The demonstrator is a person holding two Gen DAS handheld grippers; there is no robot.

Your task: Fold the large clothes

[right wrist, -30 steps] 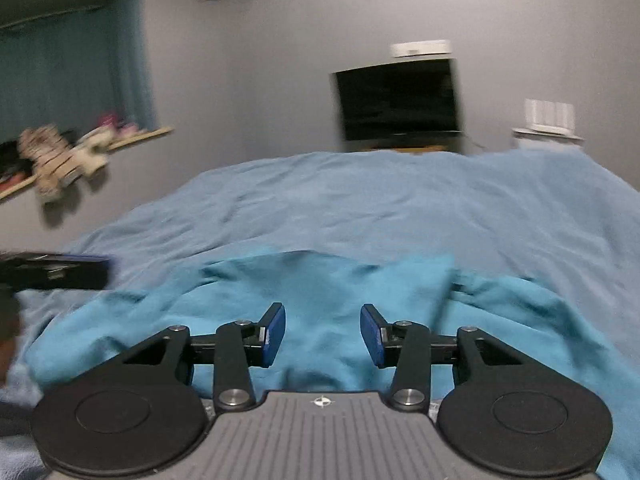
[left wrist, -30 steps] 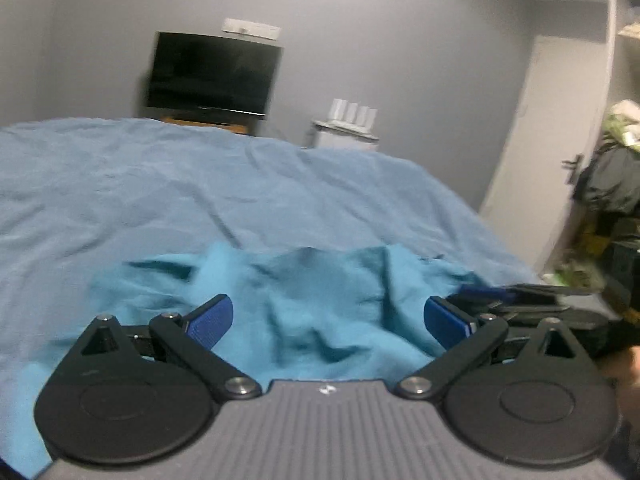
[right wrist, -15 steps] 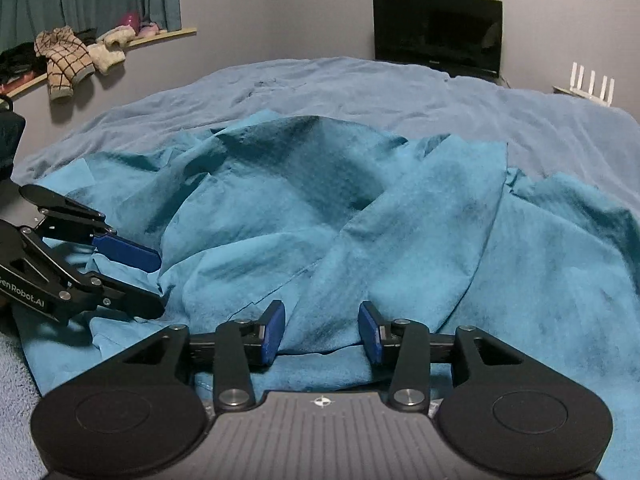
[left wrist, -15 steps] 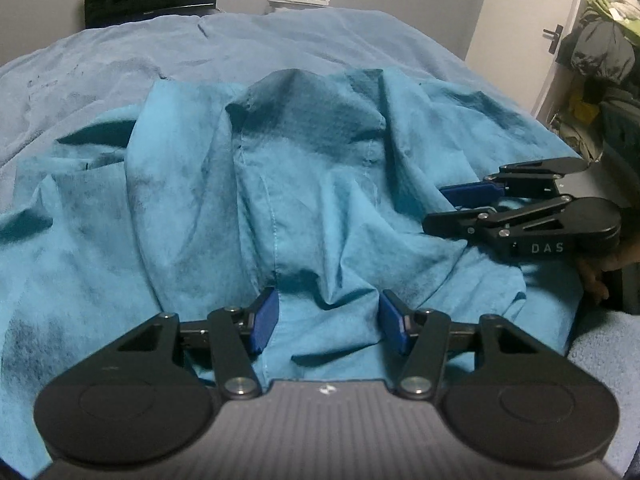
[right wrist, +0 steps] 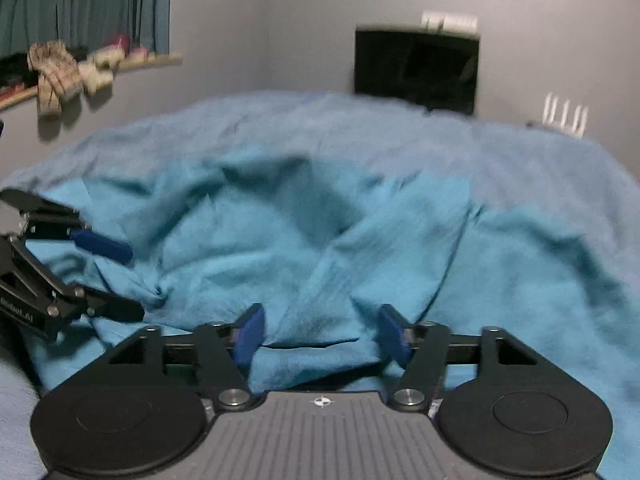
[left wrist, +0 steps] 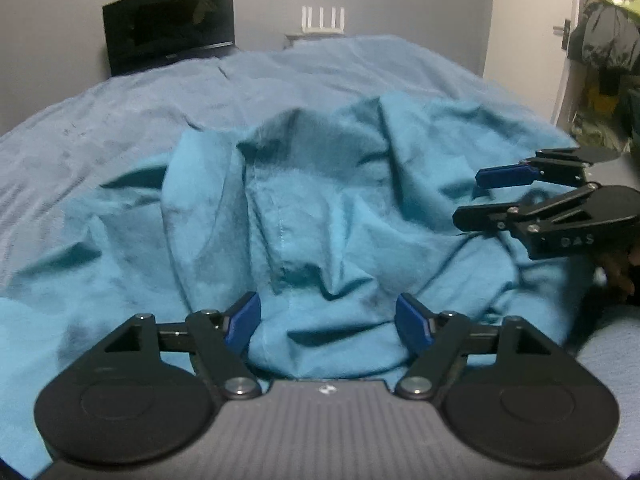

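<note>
Teal garment point(left wrist: 320, 208), large, lies crumpled in a heap on the near part of the bed point(left wrist: 120, 120), close to its near edge, ridges and deep wrinkles all over, a stitched seam running down the middle. Bed is covered in a paler blue sheet; far edge meets the wall with a dark TV point(left wrist: 168, 24).

Left hand-held gripper point(left wrist: 328, 322): jaws opening, cloth lies between the blue pads but they don't press it. Right hand-held gripper point(right wrist: 320, 330): same, jaws opening, fabric fold between the pads, not pinched. Both sit low at the garment's near hem, side by side.

Step, as I read it: early, garment not yet spread, nothing folded. Next move likely needs each gripper to close on a hem or corner and pull the cloth flat.

Containers: none in view.
</note>
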